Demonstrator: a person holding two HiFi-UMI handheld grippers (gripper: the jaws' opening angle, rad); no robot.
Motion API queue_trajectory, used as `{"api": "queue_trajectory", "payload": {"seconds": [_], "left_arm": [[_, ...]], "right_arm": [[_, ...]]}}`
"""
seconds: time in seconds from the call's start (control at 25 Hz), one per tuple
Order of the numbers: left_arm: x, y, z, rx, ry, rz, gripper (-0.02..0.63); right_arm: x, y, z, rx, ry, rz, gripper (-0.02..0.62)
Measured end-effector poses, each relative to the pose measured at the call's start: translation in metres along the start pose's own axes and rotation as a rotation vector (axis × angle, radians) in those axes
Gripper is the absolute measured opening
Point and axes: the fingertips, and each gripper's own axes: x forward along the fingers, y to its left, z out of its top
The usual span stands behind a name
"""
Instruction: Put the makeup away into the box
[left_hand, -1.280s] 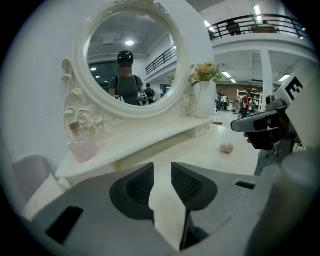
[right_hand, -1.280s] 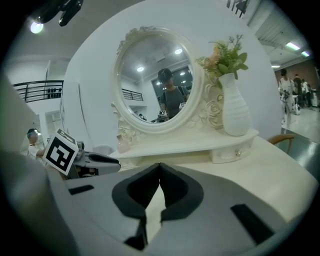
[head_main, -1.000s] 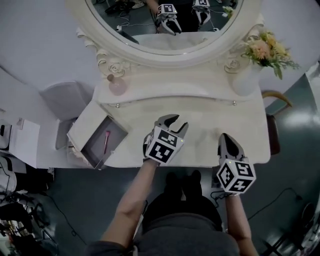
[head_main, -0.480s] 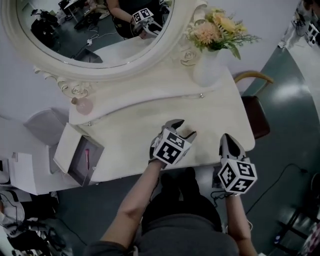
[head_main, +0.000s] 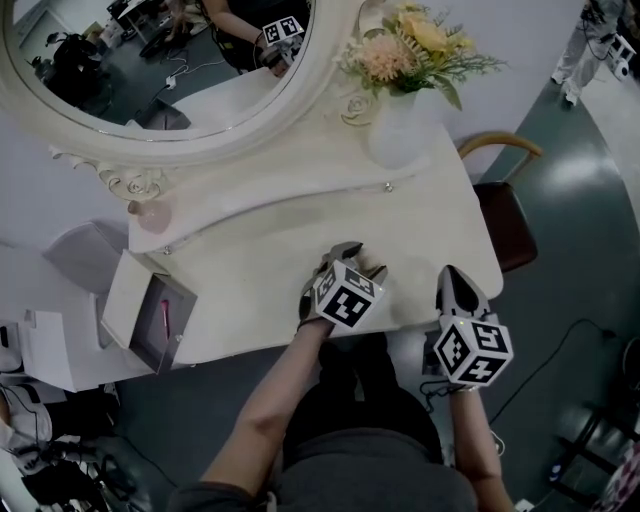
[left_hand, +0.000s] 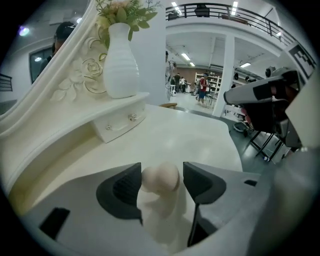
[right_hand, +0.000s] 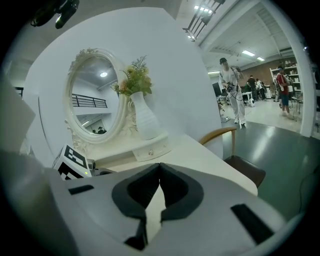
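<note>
My left gripper (head_main: 360, 257) has just been opening its jaws, now wide around a beige makeup sponge (left_hand: 160, 179) on the dressing table (head_main: 260, 250); my right gripper (head_main: 450, 273) is closed, empty.

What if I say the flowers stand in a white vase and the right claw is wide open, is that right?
Not quite. The right claw is shut, jaws together with nothing between, as the right gripper view shows. The flowers do stand in a white vase.
</note>
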Motion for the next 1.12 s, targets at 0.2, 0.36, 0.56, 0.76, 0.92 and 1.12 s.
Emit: {"api": "queue_trajectory", "payload": {"seconds": [0.2, 0.36, 0.56, 0.76, 0.92, 1.12], "left_arm": [[0.002, 0.011, -0.009, 0.003, 0.016, 0.052, 0.233], [-0.003, 0.013, -0.009, -0.020, -0.003, 0.065, 0.215], [-0.022, 0.024, -0.009, -0.036, -0.036, 0.108, 0.200], [-0.054, 0.050, -0.014, -0.076, -0.074, 0.192, 0.192], [-0.088, 0.070, -0.024, -0.111, -0.106, 0.260, 0.189], [-0.137, 0.097, -0.047, -0.168, -0.135, 0.358, 0.187]], "right_arm": [[0.004, 0.003, -0.002, -0.008, 0.013, 0.016, 0.005], [0.007, 0.008, -0.001, -0.020, 0.020, 0.033, 0.005], [0.014, 0.027, 0.000, -0.040, 0.027, 0.075, 0.005], [0.027, 0.060, -0.001, -0.078, 0.048, 0.155, 0.005], [0.033, 0.092, -0.005, -0.106, 0.061, 0.213, 0.005], [0.038, 0.139, -0.011, -0.148, 0.079, 0.300, 0.005]]}}
